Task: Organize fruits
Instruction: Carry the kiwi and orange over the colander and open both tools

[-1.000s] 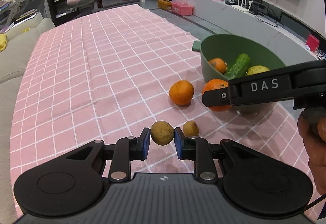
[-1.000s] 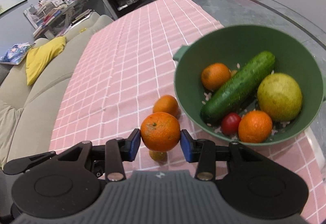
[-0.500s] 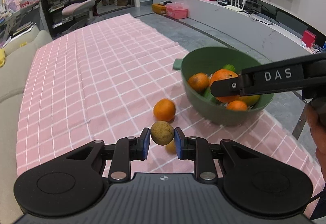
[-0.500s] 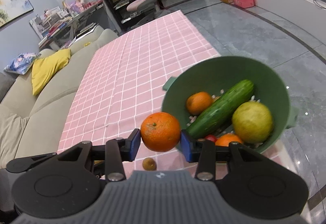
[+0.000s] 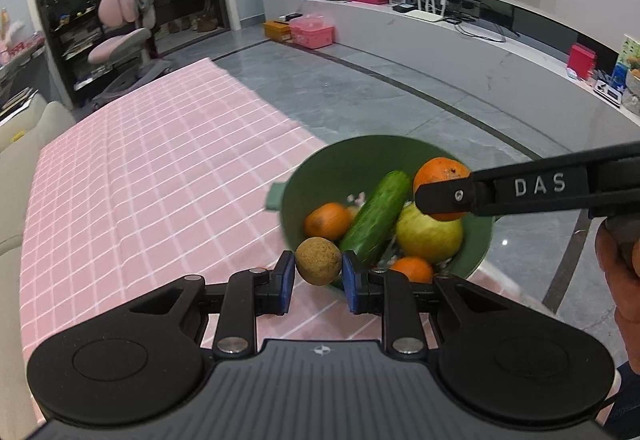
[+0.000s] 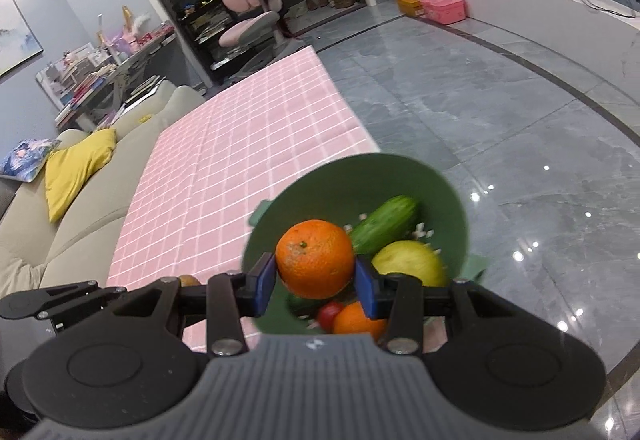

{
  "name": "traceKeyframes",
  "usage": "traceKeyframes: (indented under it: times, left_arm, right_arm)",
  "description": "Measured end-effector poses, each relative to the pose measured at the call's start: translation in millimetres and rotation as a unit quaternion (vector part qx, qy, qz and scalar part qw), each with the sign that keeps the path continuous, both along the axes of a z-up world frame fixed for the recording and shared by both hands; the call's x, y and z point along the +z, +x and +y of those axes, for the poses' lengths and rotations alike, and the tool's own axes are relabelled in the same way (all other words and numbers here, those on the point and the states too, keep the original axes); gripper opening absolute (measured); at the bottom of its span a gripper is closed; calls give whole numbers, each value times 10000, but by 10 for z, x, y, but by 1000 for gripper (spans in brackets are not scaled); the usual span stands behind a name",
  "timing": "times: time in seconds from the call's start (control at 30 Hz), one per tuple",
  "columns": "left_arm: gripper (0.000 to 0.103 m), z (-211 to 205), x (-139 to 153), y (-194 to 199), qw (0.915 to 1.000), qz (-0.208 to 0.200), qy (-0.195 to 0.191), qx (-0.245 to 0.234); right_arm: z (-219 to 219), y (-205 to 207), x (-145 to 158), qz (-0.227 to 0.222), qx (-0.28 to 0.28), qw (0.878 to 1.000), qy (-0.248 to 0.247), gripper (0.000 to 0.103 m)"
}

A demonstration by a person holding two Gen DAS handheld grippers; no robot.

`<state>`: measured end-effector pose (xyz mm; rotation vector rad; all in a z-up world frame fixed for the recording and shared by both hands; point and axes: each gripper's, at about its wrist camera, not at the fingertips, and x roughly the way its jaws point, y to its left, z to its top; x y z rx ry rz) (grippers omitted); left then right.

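Note:
My left gripper (image 5: 318, 276) is shut on a small brown round fruit (image 5: 318, 260) and holds it above the near rim of the green bowl (image 5: 320, 168). My right gripper (image 6: 315, 278) is shut on a large orange (image 6: 315, 258) and holds it over the bowl (image 6: 452, 208). In the left wrist view this orange (image 5: 438, 172) hangs above the bowl's right side. The bowl holds a cucumber (image 5: 376, 218), a yellow-green fruit (image 5: 428, 236), two small oranges (image 5: 326, 220) and a red tomato (image 6: 330, 314).
The bowl stands at the near right corner of the pink checked tablecloth (image 5: 140, 176), close to the table edge. Grey tiled floor (image 6: 500, 112) lies to the right. A beige sofa with a yellow cushion (image 6: 76, 168) runs along the left.
Both grippers have risen and moved toward the bowl with their fruits. The right gripper's orange now hangs over the bowl. The loose fruits on the cloth have left the view.

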<state>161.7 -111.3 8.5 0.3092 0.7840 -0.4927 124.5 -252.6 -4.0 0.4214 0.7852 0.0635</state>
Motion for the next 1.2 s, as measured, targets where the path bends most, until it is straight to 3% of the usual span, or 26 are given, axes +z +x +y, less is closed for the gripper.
traceKeyframes:
  times: [0.37, 0.57, 0.9, 1.2]
  left_arm:
    - [28, -422, -286, 323, 9991, 202, 204, -311]
    - [28, -525, -497, 379, 9982, 420, 240, -356]
    - [28, -658, -665, 336, 9971, 634, 228, -366]
    - [30, -674, -648, 315, 9971, 662, 237, -288]
  right_arm:
    - [-314, 365, -171, 508, 35, 9986, -119, 39]
    - [-279, 584, -322, 688, 313, 9964, -387, 39]
    - [-133, 685, -426, 535, 490, 9924, -997, 40]
    - [-236, 696, -408, 555, 353, 9947, -796, 41]
